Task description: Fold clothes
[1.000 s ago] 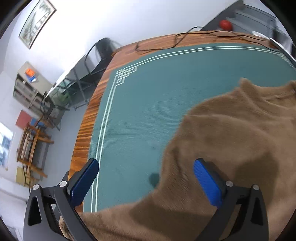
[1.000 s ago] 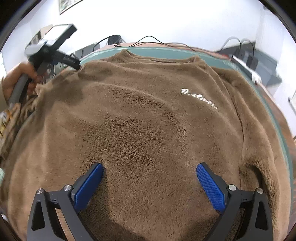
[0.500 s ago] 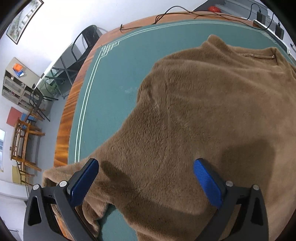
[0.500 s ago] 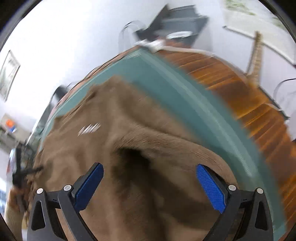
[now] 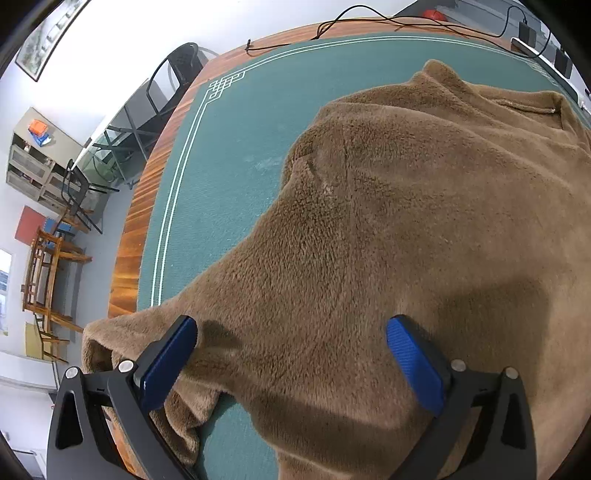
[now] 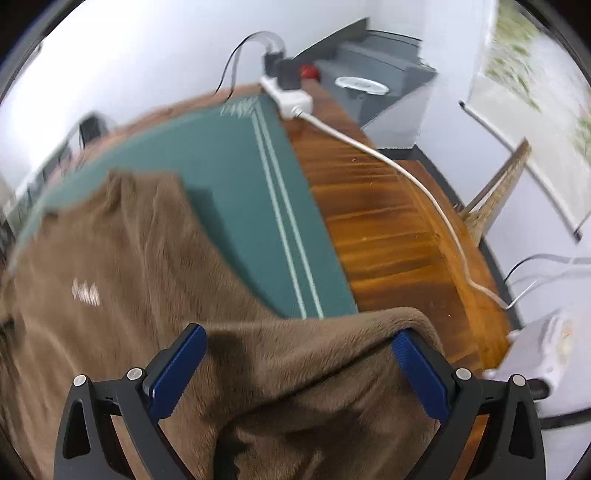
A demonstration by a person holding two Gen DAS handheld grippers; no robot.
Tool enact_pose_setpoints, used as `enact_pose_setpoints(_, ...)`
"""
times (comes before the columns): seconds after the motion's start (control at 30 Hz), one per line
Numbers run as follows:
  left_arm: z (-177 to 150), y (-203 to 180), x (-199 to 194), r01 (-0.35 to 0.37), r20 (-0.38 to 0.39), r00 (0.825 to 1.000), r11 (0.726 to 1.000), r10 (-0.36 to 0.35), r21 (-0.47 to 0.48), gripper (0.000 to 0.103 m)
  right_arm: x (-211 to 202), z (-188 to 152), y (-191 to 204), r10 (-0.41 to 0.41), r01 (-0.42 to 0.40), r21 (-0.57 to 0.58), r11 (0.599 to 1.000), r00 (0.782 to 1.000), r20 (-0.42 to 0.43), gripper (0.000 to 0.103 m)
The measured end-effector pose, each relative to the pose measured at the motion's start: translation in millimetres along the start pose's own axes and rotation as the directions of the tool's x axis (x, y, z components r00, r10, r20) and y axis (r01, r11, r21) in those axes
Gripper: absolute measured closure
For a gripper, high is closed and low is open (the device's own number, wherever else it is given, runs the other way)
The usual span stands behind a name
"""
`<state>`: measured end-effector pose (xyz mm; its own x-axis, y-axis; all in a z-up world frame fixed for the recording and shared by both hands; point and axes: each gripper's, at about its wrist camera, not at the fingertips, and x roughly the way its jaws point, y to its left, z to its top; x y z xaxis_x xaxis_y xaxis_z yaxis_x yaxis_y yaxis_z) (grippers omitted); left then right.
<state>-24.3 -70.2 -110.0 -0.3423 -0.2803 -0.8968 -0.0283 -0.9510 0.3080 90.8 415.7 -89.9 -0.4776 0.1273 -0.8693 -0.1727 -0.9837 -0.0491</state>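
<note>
We see a fluffy brown sweater [image 5: 406, 229] spread over a green mat [image 5: 229, 155] with white border lines, the mat lying on a wooden table [image 5: 129, 254]. Starting at the left, the sweater's left sleeve [image 5: 122, 343] reaches the mat's near corner and droops over the table edge. Our left gripper [image 5: 291, 354] hovers over the sleeve's base with its blue-padded fingers [image 5: 168, 363] spread wide apart, pinching nothing. Moving right, the sweater's body fills the middle of the mat, with its collar [image 5: 524, 105] toward the far edge and black cables [image 5: 369, 22] trailing along the table beyond. In the right wrist view, which is somewhat blurred, small white lettering [image 6: 85, 294] marks the sweater's chest. Our right gripper [image 6: 301, 363] is also spread wide, grasping nothing, above the right sleeve [image 6: 332, 350], which crosses the mat's edge onto bare wood. Farther right, a white power strip [image 6: 291, 96] and its cord [image 6: 417, 177] run along the table
</note>
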Motion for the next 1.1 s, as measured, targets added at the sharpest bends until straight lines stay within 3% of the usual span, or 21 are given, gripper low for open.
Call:
enact_pose_setpoints(0.17, -23, 1, -16, 0.020, 0.001, 1.000, 1.000, -0.020, 0.013, 0.000, -47, -45, 30, -0.006, 0.013, -0.155, 0.988, 0.999, 0.045, 0.001)
enact_pose_setpoints(0.27, -43, 1, -30, 0.042, -0.001, 0.999, 0.999, -0.042, 0.008, 0.000, -73, -84, 58, 0.032, -0.012, -0.249, 0.969, 0.997, 0.076, 0.001)
enact_pose_setpoints(0.4, -78, -6, -51, 0.075, -0.012, 0.997, 0.997, -0.075, 0.010, 0.000, -94, -137, 97, 0.099, -0.051, -0.390, 0.920, 0.990, 0.105, 0.001)
enact_pose_setpoints(0.47, -97, -12, -60, 0.081, -0.018, 0.997, 0.997, -0.080, 0.018, 0.000, -87, -160, 114, 0.127, -0.083, -0.452, 0.888, 0.990, 0.068, 0.001)
enact_pose_setpoints(0.6, -138, -19, -77, 0.075, -0.026, 0.997, 0.997, -0.075, 0.034, 0.000, -61, -181, 121, 0.096, -0.095, -0.442, 0.892, 0.995, -0.021, 0.001)
enact_pose_setpoints(0.7, -169, -18, -85, 0.071, -0.042, 0.997, 0.997, -0.070, 0.021, 0.000, -53, -184, 100, 0.177, -0.183, -0.303, 0.935, 0.983, -0.048, 0.000)
enact_pose_setpoints(0.93, -242, -6, -119, 0.088, -0.015, 0.996, 0.996, -0.088, -0.006, 0.000, -57, -196, 94, 0.201, -0.186, -0.328, 0.926, 0.980, 0.012, 0.000)
enact_pose_setpoints(1.03, -272, 1, -132, 0.074, 0.006, 0.997, 0.997, -0.074, 0.000, 0.000, -67, -198, 94, 0.165, -0.156, -0.331, 0.931, 0.986, -0.001, 0.000)
enact_pose_setpoints(1.1, -293, 7, -137, 0.065, 0.013, 0.998, 0.998, -0.065, 0.003, 0.000, -85, -208, 93, 0.176, -0.151, -0.345, 0.926, 0.984, 0.042, 0.000)
